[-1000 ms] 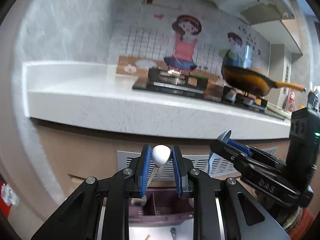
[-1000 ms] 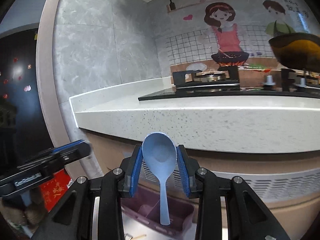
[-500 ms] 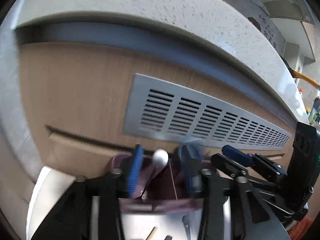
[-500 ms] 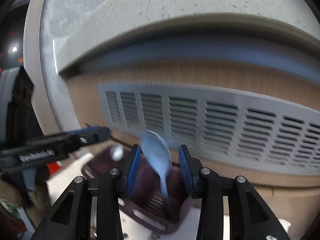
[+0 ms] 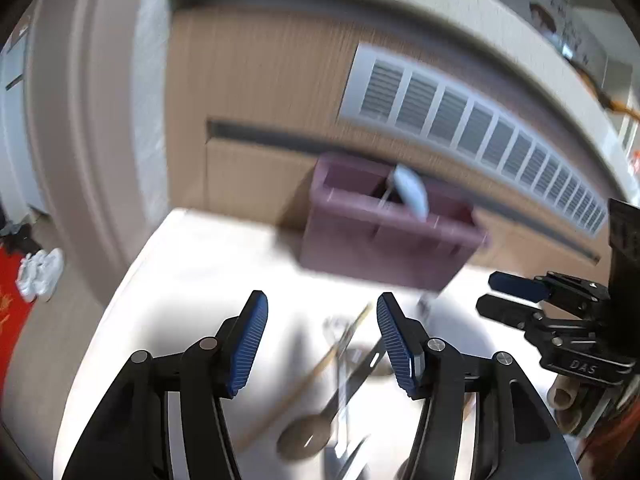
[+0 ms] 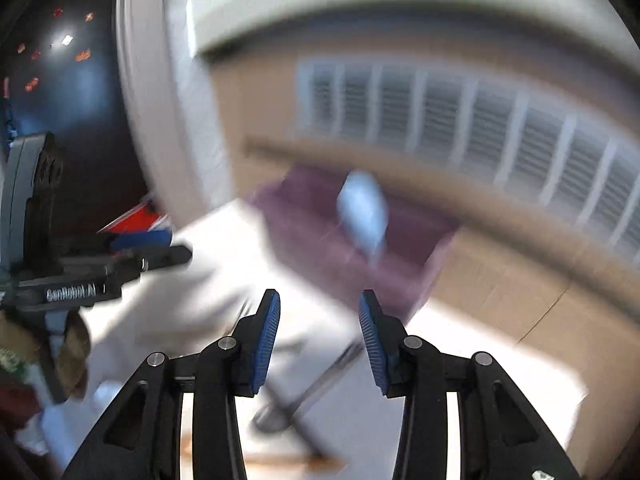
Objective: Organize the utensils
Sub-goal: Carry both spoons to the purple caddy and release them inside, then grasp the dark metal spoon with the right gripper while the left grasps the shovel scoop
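Note:
A purple utensil holder [image 5: 384,232] stands at the far edge of a white table [image 5: 192,280]; it also shows in the right wrist view [image 6: 340,240]. A light blue spoon [image 5: 412,192] stands in it, bowl up, also blurred in the right wrist view [image 6: 362,212]. My left gripper [image 5: 322,340] is open and empty above loose utensils: a wooden stick [image 5: 316,368], a brown spoon [image 5: 308,436] and metal pieces [image 5: 360,364]. My right gripper [image 6: 320,336] is open and empty above a dark metal utensil [image 6: 308,392]. Each gripper shows in the other's view, the right one [image 5: 532,304] and the left one [image 6: 108,264].
A wooden cabinet front [image 5: 256,92] with a white vent grille [image 5: 480,128] rises just behind the holder, under a pale countertop edge [image 6: 360,8]. A red mat [image 5: 12,312] lies on the floor to the left. Both views are motion-blurred.
Both grippers let go of their spoons into the purple holder, opened, pulled back and tilted down toward the table. The loose utensils on the table have come into view.

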A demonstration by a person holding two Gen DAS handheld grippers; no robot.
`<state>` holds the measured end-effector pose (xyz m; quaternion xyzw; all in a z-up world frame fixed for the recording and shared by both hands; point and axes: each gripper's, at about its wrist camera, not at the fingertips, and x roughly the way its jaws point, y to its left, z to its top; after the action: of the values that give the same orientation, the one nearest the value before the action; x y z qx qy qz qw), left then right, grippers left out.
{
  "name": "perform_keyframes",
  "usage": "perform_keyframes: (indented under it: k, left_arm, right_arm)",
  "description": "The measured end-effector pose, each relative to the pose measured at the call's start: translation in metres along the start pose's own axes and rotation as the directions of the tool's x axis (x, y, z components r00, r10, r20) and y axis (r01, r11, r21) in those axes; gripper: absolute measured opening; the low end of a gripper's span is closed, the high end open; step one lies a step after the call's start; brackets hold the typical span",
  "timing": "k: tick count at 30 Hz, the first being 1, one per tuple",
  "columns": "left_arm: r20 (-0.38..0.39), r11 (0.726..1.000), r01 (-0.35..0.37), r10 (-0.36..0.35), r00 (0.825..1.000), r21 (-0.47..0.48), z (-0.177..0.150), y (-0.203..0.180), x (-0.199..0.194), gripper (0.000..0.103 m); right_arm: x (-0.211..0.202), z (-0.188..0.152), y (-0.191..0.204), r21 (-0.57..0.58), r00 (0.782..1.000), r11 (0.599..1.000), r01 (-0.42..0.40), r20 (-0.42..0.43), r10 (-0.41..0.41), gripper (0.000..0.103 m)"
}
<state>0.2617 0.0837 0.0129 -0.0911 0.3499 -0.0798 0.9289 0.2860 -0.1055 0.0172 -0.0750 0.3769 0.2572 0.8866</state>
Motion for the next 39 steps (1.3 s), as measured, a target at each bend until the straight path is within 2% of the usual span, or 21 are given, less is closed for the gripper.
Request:
perform_keyframes:
  k: [2,4,7,9,13,20,22,24,26,28,31,34,36,38,39]
  left_arm:
    - [-0.047,0.999,-0.032,0.033,0.998,0.031,-0.016,-0.003,0.008,0.058]
    - [-0.101,0.998,-0.034,0.038,0.994,0.043,-0.028,-0.003,0.017,0.058]
    - [-0.126,0.999,-0.033,0.036,0.991,0.030,-0.034,-0.001,0.020,0.058]
    - [-0.132,0.999,-0.038,0.042,0.990,0.030,-0.035,0.000,0.021,0.058]
    - [-0.146,0.999,-0.027,0.030,0.989,0.019,-0.034,0.002,0.025,0.058]
    - [-0.170,1.000,-0.017,0.018,0.985,0.007,-0.036,-0.001,0.032,0.058]
    - [-0.167,1.000,-0.025,0.026,0.986,0.008,-0.036,0.000,0.030,0.058]
    - [-0.167,0.999,-0.031,0.032,0.985,0.006,-0.035,0.001,0.030,0.058]
    - [-0.167,0.999,-0.035,0.034,0.985,0.000,-0.035,0.002,0.030,0.058]
    - [-0.166,0.999,-0.039,0.037,0.985,-0.009,-0.035,0.004,0.027,0.058]
    - [-0.164,0.999,-0.041,0.037,0.986,-0.020,-0.034,0.007,0.024,0.058]
    - [-0.163,0.999,-0.038,0.033,0.986,-0.029,-0.033,0.010,0.021,0.058]
    - [-0.163,0.999,-0.037,0.031,0.986,-0.032,-0.033,0.010,0.020,0.058]
    - [-0.164,0.999,-0.036,0.030,0.986,-0.033,-0.033,0.010,0.018,0.058]
    - [-0.165,0.999,-0.036,0.030,0.986,-0.033,-0.033,0.009,0.019,0.058]
  right_arm:
    - [0.018,-0.015,0.001,-0.020,0.998,0.999,0.030,-0.053,-0.031,0.039]
    - [0.037,-0.026,-0.001,-0.010,0.992,0.999,0.041,-0.117,-0.042,0.039]
    - [0.054,-0.036,-0.009,0.061,0.983,0.998,-0.014,-0.184,0.025,0.039]
    - [0.050,-0.041,-0.008,0.093,0.981,0.995,-0.046,-0.183,0.063,0.039]
    - [0.033,-0.062,-0.006,0.106,0.977,0.992,-0.062,-0.199,0.083,0.039]
    - [0.008,-0.080,0.034,-0.005,0.949,0.990,-0.141,-0.286,0.133,0.040]
    - [0.005,-0.074,0.040,-0.039,0.960,0.991,-0.125,-0.257,0.111,0.039]
    - [0.005,-0.062,0.045,-0.096,0.979,0.993,-0.073,-0.195,0.054,0.039]
    - [0.014,-0.050,0.045,-0.113,0.986,0.993,-0.046,-0.163,0.027,0.039]
    - [0.031,-0.039,0.041,-0.109,0.988,0.994,-0.005,-0.153,-0.011,0.039]
    - [0.059,-0.023,0.032,-0.071,0.978,0.994,0.078,-0.187,-0.090,0.039]
    - [0.072,-0.021,0.024,-0.022,0.971,0.993,0.116,-0.209,-0.118,0.039]
    - [0.072,-0.025,0.018,0.001,0.975,0.995,0.102,-0.200,-0.100,0.035]
    - [0.062,-0.031,0.014,0.009,0.975,0.995,0.103,-0.199,-0.099,0.018]
    - [0.055,-0.035,0.010,0.015,0.975,0.994,0.105,-0.199,-0.100,0.015]
